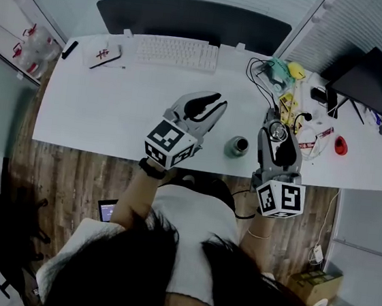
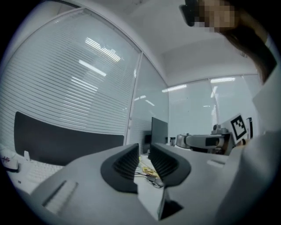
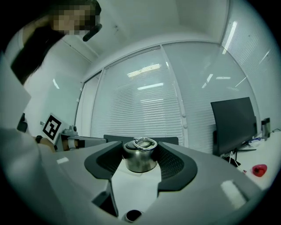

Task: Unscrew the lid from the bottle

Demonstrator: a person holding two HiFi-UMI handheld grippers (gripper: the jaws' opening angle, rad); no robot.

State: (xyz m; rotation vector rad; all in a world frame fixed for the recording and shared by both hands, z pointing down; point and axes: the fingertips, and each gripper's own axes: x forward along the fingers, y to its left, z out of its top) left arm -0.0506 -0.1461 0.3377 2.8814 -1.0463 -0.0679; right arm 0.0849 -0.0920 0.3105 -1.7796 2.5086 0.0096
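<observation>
Here the right gripper [image 1: 278, 124] fingers [image 3: 172, 163] pinch the lid [image 3: 139, 161]; the left gripper [image 2: 143, 151] fingers stand slightly apart, empty.

Nothing here can be read as a word, brand or number. The only signs are black-and-white square markers — patterns, not letters — on the cube [image 1: 170, 144] of the left gripper [image 1: 217, 106] and the cube [image 1: 280, 198] of the right gripper [image 1: 278, 126]. A notebook [image 1: 105, 55] on the counter [image 1: 113, 112] bears a red mark, and the keyboard [image 1: 177, 52] has printed keys — both too small to read.
</observation>
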